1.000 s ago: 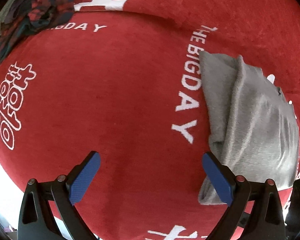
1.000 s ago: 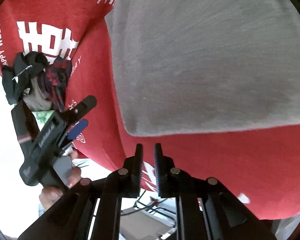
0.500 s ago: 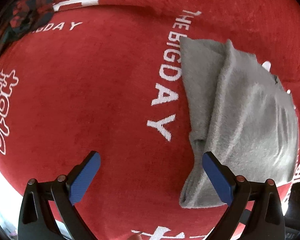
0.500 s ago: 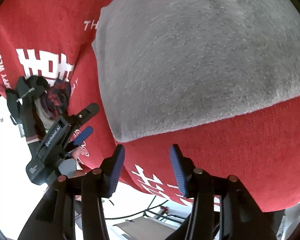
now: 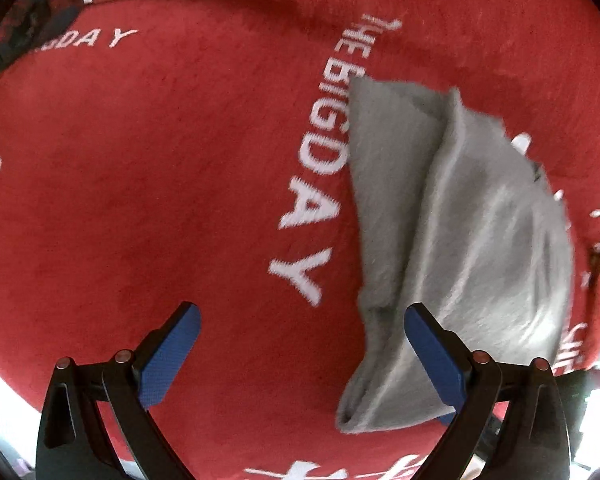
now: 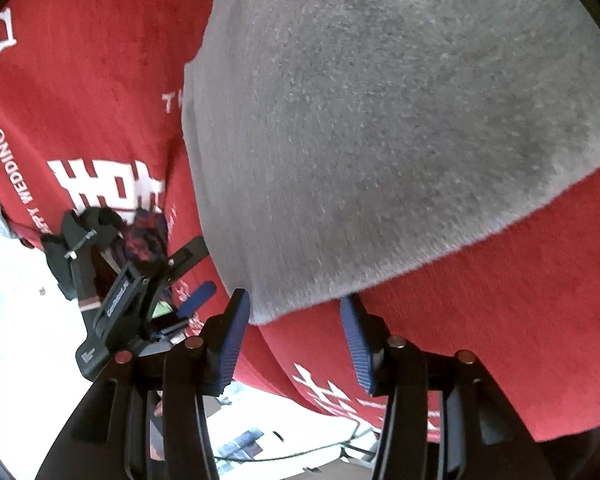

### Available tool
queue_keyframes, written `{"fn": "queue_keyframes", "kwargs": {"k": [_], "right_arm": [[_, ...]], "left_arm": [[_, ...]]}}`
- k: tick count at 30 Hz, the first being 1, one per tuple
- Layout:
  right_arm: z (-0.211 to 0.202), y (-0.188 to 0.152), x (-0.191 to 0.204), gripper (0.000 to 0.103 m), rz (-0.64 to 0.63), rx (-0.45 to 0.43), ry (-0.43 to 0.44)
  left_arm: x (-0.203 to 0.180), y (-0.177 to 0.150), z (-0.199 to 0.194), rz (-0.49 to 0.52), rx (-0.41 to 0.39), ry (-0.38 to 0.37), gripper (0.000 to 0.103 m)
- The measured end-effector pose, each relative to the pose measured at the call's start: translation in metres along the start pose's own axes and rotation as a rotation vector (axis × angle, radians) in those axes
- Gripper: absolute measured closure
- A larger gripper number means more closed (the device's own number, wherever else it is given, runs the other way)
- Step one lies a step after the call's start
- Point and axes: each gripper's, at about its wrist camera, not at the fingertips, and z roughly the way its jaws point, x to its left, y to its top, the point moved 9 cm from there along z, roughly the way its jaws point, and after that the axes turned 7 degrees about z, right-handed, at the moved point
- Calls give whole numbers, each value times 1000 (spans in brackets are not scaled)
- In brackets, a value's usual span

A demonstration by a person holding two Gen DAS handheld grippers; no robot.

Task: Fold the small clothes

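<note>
Red cloth (image 5: 172, 184) with white lettering covers the desk and fills most of both views; everything below is placed relative to it. Grey garment (image 5: 472, 248) lies on the cloth toward its near edge, right of the "THE BIG DAY" print, already folded over on itself: layered edges show along its left side, a doubled corner points at the near edge. Looks like at least one fold is done, though it's bunched and uneven at the narrow end, so I'd judge it partly folded, needing a squaring pass or one more fold. Dark pile of other clothes (image 6: 112, 236), plaid and black, sits at the cloth's far left edge, looks unfolded, so more items are probably left in the task. Left tool (image 5: 300, 356) is wide, nothing between the pads, hovering over bare cloth just left of the garment's near corner; its right pad overlaps the garment in view, can't tell if it touches. Right tool (image 6: 296, 332) is about half spread, nothing clamped, with the garment's near corner sitting just ahead of the gap. Pads not pressing it. Neither tool holds anything.
</note>
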Motion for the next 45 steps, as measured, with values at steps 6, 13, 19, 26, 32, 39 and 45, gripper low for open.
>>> {"fn": "queue_keyframes", "kwargs": {"k": [6, 13, 19, 26, 32, 39, 45], "right_arm": [[14, 8, 9, 52, 74, -34, 101], [-1, 18, 34, 95, 127, -18, 262], [-32, 20, 62, 95, 29, -16, 316], [-33, 13, 60, 95, -7, -9, 289], [-26, -4, 43, 95, -72, 34, 136], [-52, -14, 8, 74, -158, 132, -105], [-110, 56, 21, 87, -264, -104, -176]], "left_arm": [[-7, 20, -1, -16, -7, -147, 1], [-34, 30, 13, -51, 86, -402, 1], [-70, 48, 29, -81, 164, -556, 1], [-140, 59, 24, 124, 171, -563, 1], [-156, 53, 46, 205, 196, -407, 2], [-153, 50, 45, 265, 141, -279, 26], [-141, 53, 42, 285, 99, -148, 74]]}}
